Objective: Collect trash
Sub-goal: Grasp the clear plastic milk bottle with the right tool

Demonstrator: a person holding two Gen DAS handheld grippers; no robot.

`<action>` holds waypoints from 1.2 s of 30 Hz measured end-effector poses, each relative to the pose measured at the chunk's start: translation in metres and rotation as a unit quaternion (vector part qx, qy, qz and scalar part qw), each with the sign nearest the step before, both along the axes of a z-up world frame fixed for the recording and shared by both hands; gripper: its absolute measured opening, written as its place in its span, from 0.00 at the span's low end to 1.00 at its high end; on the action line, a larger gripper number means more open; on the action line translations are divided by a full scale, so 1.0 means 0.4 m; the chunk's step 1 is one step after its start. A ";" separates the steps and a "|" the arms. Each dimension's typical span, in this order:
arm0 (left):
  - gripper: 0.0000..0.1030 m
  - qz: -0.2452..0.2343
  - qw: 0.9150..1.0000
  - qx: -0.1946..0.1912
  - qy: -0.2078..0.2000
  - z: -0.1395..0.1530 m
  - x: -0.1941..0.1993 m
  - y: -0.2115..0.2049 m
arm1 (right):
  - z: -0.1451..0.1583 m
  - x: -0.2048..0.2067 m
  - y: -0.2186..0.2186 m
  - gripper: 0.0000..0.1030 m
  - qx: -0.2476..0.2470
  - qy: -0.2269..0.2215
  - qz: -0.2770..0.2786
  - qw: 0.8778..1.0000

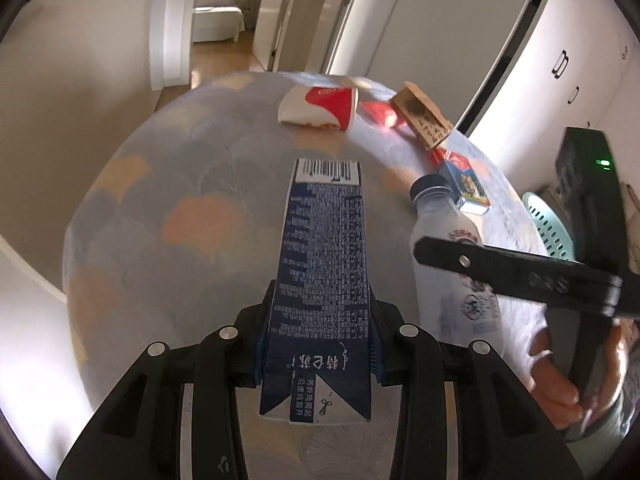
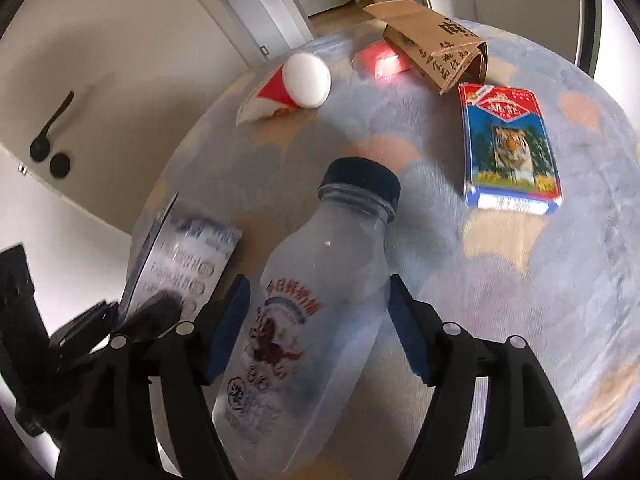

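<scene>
We are working over a round table (image 2: 500, 300) with a pale blue and peach cloth, a hallway opening behind it. Our left gripper (image 1: 318, 344) is pinching a flattened dark-blue milk carton (image 1: 324, 264) near its folded end, and our right gripper (image 2: 316, 328) is closing its blue pads on an empty milk bottle (image 2: 320, 292), though a sliver of gap on the right side leaves us unsure it is fully clamped.

The carton's long axis is running straight out along the fingers, barcode end pointing away. The bottle is leaning slightly right of the fingers' line, dark cap pointing away.

To carry both well, we are judging it best to keep the squeeze even and the bottle gripped at mid-body, so it cannot pivot, while we move toward the green basket (image 1: 550, 228) past the table's edge. A red paper cup (image 2: 288, 88), brown paper bag (image 2: 436, 52) and tiger-print box (image 2: 510, 144) are waiting further back.
</scene>
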State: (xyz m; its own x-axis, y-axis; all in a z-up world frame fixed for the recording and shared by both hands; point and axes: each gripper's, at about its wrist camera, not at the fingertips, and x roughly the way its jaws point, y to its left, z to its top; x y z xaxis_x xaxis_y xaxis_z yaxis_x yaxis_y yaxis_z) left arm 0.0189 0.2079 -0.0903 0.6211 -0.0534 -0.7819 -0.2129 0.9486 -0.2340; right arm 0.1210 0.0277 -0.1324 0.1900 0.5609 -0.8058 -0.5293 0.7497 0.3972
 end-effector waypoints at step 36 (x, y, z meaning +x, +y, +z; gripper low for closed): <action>0.41 0.005 1.000 0.019 0.024 -0.034 0.025 -0.059 | 0.033 -0.121 -0.162 0.71 -0.044 -0.113 0.005 0.993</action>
